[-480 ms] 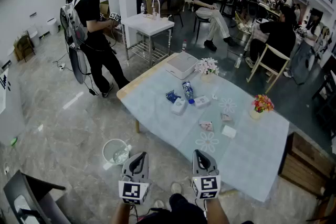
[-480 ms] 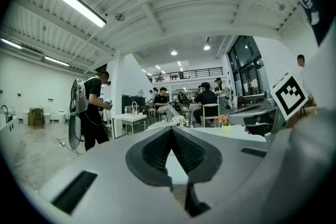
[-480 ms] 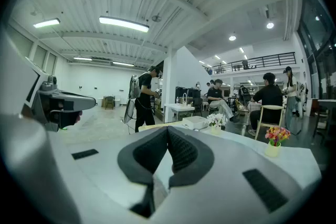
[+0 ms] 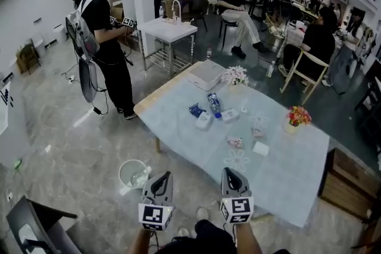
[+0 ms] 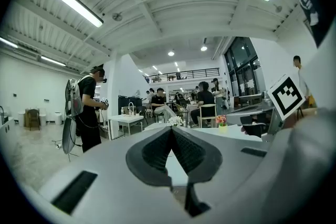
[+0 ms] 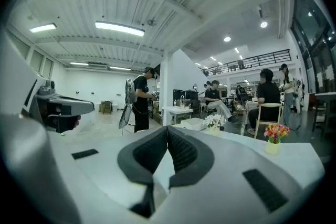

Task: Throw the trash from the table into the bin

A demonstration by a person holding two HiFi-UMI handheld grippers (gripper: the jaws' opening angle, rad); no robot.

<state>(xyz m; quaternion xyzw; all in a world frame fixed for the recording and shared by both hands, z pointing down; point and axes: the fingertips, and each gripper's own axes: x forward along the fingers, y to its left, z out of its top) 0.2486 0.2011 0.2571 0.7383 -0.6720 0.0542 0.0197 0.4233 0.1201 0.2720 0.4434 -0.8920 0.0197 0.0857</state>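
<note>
On the pale blue table (image 4: 280,181) lies the trash: a plastic bottle (image 4: 213,103), a blue wrapper (image 4: 194,109), a white carton (image 4: 203,121), a white packet (image 4: 229,115), crumpled wrappers (image 4: 234,141) and a napkin (image 4: 260,149). A white mesh bin (image 4: 133,174) stands on the floor left of the table's near corner. My left gripper (image 4: 163,175) (image 5: 171,129) and right gripper (image 4: 230,171) (image 6: 167,128) are held side by side in front of me, near the table's front edge. Both are shut and empty.
A white tray (image 4: 206,74), white flowers (image 4: 234,75) and a pot of colourful flowers (image 4: 298,116) also sit on the table. A person with a backpack (image 4: 104,38) stands beyond the far left corner. Seated people and chairs (image 4: 303,68) are behind it.
The person with the backpack has shifted a little. Both grippers stay shut in almost the same place.
</note>
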